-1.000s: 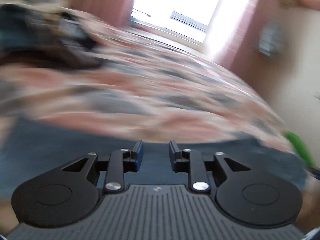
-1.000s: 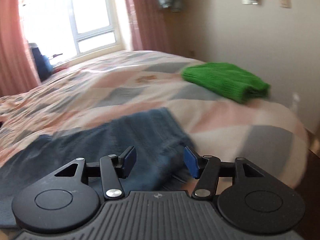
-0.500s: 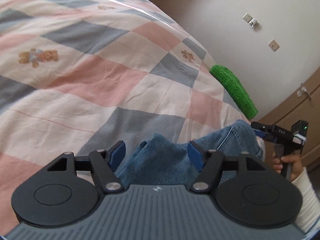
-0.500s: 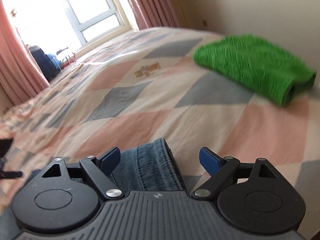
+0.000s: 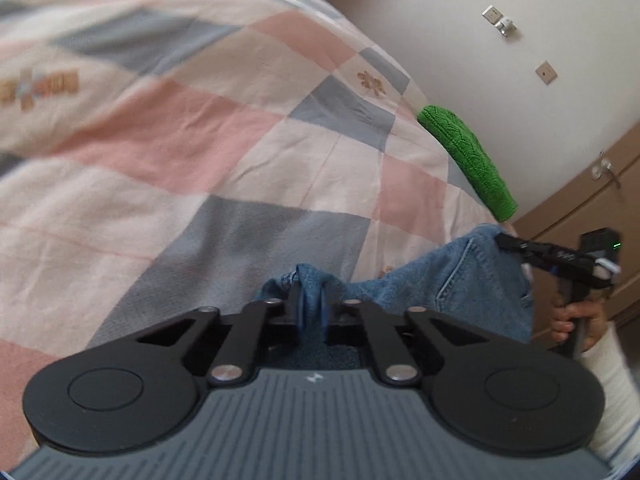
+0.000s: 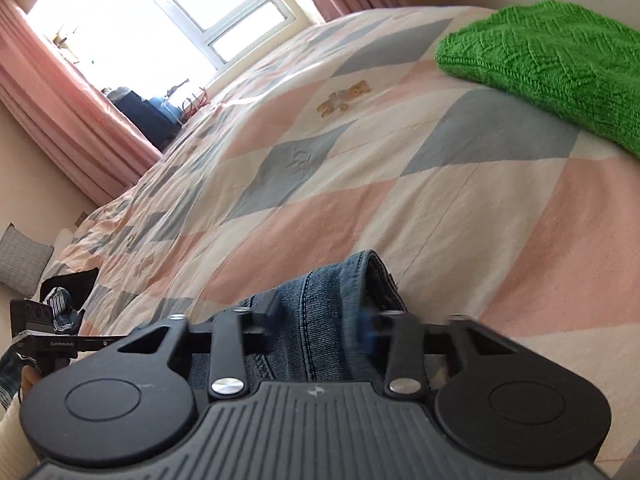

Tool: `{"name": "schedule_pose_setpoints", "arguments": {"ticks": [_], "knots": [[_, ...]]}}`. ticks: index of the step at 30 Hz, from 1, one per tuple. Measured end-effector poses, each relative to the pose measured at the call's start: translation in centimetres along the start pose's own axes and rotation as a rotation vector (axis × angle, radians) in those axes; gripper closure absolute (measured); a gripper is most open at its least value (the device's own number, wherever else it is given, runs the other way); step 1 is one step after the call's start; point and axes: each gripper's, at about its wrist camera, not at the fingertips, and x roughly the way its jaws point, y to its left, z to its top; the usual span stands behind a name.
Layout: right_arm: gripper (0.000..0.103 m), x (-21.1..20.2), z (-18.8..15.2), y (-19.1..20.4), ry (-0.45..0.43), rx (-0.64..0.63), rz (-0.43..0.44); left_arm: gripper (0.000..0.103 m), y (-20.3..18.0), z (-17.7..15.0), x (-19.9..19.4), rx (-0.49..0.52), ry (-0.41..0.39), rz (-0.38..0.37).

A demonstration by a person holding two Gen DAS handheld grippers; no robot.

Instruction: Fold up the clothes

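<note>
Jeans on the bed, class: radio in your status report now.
Left gripper shut on jeans. Right gripper just closing on the jeans' thick edge. Green knit lies apart on the quilt, not in the way.

Both the left gripper (image 5: 311,312) and right gripper (image 6: 320,326) have just closed onto the jeans (image 5: 460,280).

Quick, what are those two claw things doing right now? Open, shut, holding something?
Left gripper: just closed, pinching a fold of the blue jeans.
Right gripper: jaws have just closed around the jeans' thick denim edge.
</note>
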Motion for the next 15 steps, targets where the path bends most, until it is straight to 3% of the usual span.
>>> {"name": "schedule_pose_setpoints", "arguments": {"ticks": [3, 5, 7, 8, 11, 13, 15], "knots": [[0.085, -1.5, -1.1, 1.9, -0.069, -0.082, -0.058, 0.099, 0.2, -1.0, -0.4, 0.002, -0.102, 0.062], [0.086, -1.9, -2.1, 1.8, -0.111, -0.082, -0.106, 0.103, 1.5, -1.5, 0.4, -0.019, -0.153, 0.165], [0.087, -0.9, -3.0, 0.8, -0.119, -0.040, -0.155, 0.103, 4.5, -1.6, 0.8, -0.140, -0.150, 0.215], [0.086, 0.0, -3.3, 0.2, -0.112, -0.009, -0.177, 0.103, 5.7, -1.8, 0.4, -0.221, -0.154, 0.179], [0.078, 1.7, -3.6, 1.3, -0.108, -0.086, -0.278, 0.101, 4.7, -1.8, -3.0, -0.193, -0.202, 0.235], [0.047, 0.8, -3.3, 2.9, -0.141, -0.141, -0.351, 0.093, 2.9, -2.2, -5.9, -0.133, -0.251, 0.287], [0.046, -1.2, -3.8, 4.7, -0.237, -0.218, -0.451, 0.090, 0.7, -3.3, -8.6, -0.063, -0.287, 0.300]]}}
